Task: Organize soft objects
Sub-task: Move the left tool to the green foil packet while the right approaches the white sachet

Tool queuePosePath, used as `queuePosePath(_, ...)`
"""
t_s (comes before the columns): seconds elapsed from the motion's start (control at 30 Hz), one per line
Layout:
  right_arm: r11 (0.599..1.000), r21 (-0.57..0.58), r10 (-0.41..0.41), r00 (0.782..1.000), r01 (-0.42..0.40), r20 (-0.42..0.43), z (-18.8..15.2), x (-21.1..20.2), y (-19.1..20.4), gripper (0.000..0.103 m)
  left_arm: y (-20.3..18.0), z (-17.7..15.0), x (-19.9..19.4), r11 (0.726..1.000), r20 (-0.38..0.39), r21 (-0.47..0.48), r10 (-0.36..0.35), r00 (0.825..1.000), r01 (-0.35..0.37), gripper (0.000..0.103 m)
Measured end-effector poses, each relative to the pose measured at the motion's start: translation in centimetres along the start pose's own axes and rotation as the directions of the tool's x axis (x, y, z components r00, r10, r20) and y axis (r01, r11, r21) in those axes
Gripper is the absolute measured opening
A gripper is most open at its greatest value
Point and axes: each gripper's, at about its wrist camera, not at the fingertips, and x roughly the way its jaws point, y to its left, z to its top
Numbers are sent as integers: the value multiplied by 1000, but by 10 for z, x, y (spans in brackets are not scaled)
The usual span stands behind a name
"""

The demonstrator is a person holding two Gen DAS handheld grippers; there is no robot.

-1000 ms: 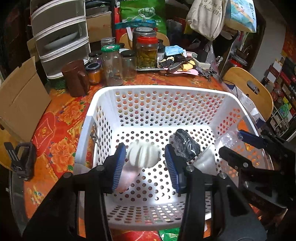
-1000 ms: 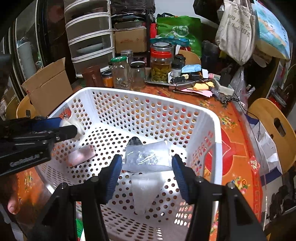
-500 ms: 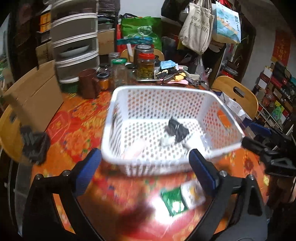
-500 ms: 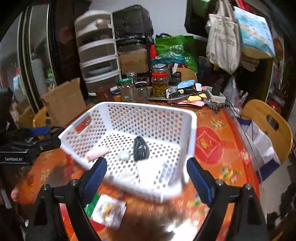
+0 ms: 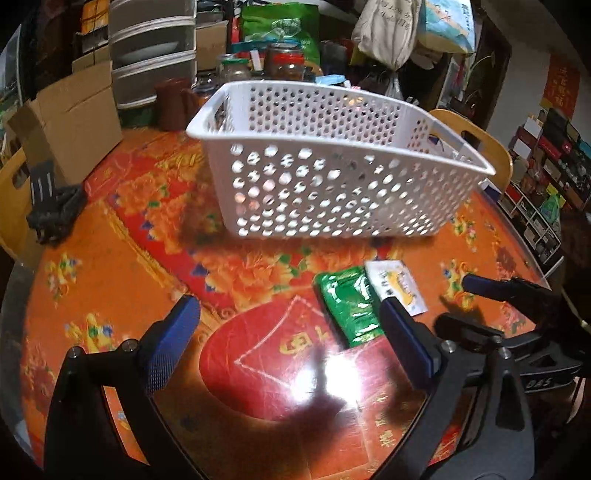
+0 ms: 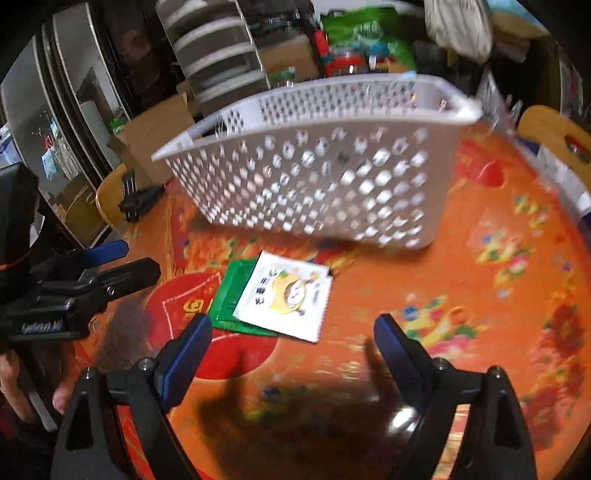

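Both grippers empty over the near edge of the table.
Left gripper (image 5: pixel 288 332) and right gripper (image 6: pixel 291 354) stand wide apart, holding nothing. Just beyond, green packet (image 5: pixel 349 308) and white packet (image 6: pixel 284 295) overlap, flat. White basket (image 5: pixel 332 173) sits further in, mid-table.

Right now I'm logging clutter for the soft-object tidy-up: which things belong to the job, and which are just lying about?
Part of the job:
- white basket
- green packet
- white packet
- left gripper, open, empty
- right gripper, open, empty

Lying about:
- cardboard box
- glass jars
- drawer unit
- cloth bag
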Motion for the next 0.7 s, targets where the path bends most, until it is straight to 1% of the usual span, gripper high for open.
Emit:
queuePosePath(0.13,1000,-10,4,1000,-4,-20,2,18,7,89,10,-6,5,1000,-5,-26,2,1000,-2,97)
queuePosePath(0.37,1000,-22,-10,998,9,-59,11,40,14,89,29,-3,15,997,-10,-74,-9,1000,9,97)
queuePosePath(0.47,999,-37,-35,997,33,-67,14,47,18,85,31,-3,20,997,-14,-73,-11,1000,9,97)
queuePosePath(0.5,998,-46,-47,997,44,-68,15,49,20,80,32,-3,21,997,-16,-73,-9,1000,8,97)
queuePosePath(0.53,997,-57,-59,996,55,-69,15,50,21,70,31,-3,23,997,-17,-72,-9,1000,8,97)
queuePosePath(0.57,995,-70,-81,994,77,-67,16,52,23,64,32,-3,25,997,-20,-72,-10,1000,8,97)
queuePosePath(0.6,993,-79,-96,993,90,-66,16,51,23,61,32,-3,26,997,-22,-73,-10,1000,9,97)
queuePosePath(0.67,993,-82,-89,994,83,-62,16,51,22,57,31,-4,32,997,-29,-71,-10,1000,8,97)
queuePosePath(0.7,993,-86,-91,994,86,-59,16,50,21,52,31,-4,34,998,-32,-69,-10,999,8,97)
